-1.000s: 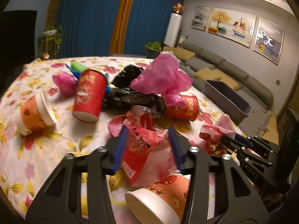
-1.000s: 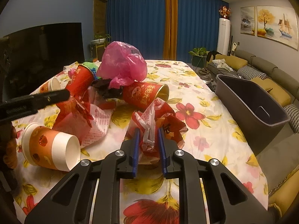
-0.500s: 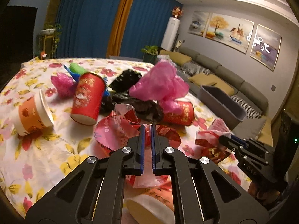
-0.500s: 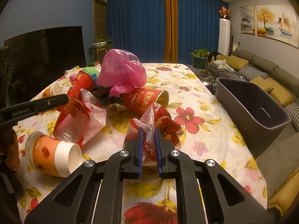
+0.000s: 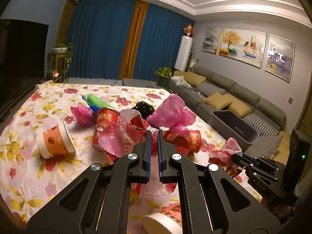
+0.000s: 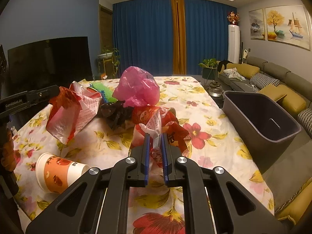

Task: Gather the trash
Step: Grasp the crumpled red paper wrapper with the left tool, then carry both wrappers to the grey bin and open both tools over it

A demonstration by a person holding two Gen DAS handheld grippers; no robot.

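My left gripper (image 5: 154,134) is shut on a red-and-white plastic bag (image 5: 120,138) and holds it lifted above the flowered table; the bag also shows hanging at the left of the right wrist view (image 6: 72,109). My right gripper (image 6: 155,136) is shut on a second crumpled red-and-white bag (image 6: 171,130), also seen in the left wrist view (image 5: 226,152). A dark grey bin (image 6: 259,115) stands off the table's right edge, open top.
On the flowered tablecloth (image 6: 204,117) lie a pink bag (image 6: 138,87), a black bag (image 6: 115,113), red paper cups (image 5: 107,120), orange-and-white cups (image 6: 58,173) (image 5: 56,140) and a green-blue item (image 5: 95,101). A sofa (image 5: 234,97) runs behind the bin.
My left gripper closed on the red-and-white bag and lifted it off the table. My right gripper stayed shut on its bag and rose slightly.
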